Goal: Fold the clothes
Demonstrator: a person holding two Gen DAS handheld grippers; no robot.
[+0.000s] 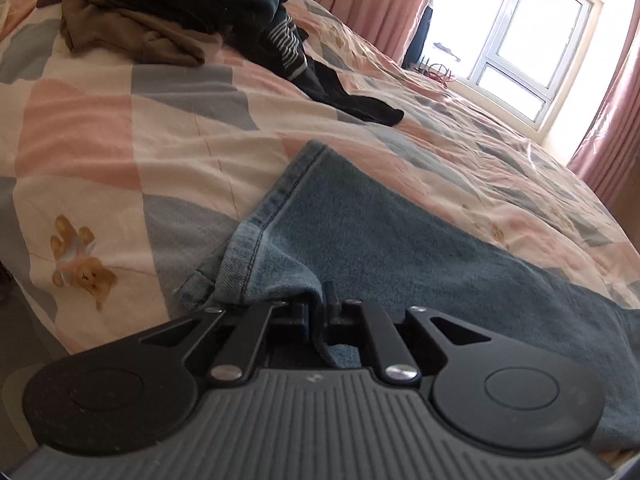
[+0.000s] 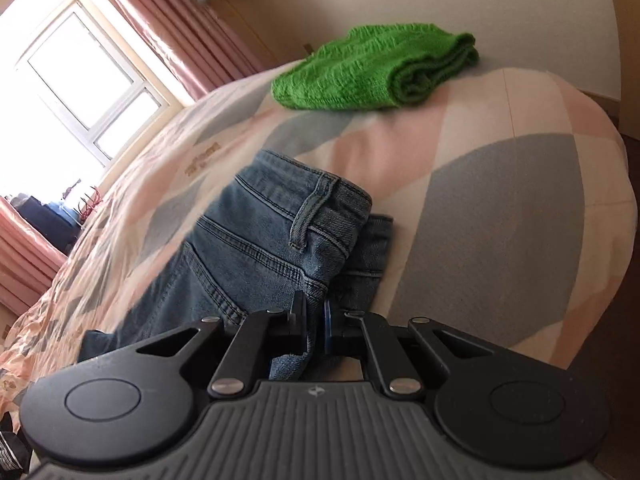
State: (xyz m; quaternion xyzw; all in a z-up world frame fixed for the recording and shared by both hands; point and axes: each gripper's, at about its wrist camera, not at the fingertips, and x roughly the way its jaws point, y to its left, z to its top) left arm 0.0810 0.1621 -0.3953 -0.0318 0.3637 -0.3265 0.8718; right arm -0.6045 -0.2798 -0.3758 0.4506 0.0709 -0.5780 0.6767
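Note:
A pair of blue jeans (image 1: 380, 232) lies stretched across the patterned quilt. My left gripper (image 1: 316, 304) is shut on the hem end of a leg, whose cuff bunches at the jaws. In the right wrist view the waistband end of the jeans (image 2: 280, 232) shows, with belt loop and back pocket seam. My right gripper (image 2: 316, 312) is shut on the denim at the waistband, with cloth pinched between the pads.
A pile of dark, brown and striped clothes (image 1: 180, 12) lies at the far end of the bed. A folded green knit (image 2: 372, 68) rests near the bed's other end. The quilt (image 1: 120, 140) covers the bed. Window (image 1: 532, 36) and pink curtains beyond.

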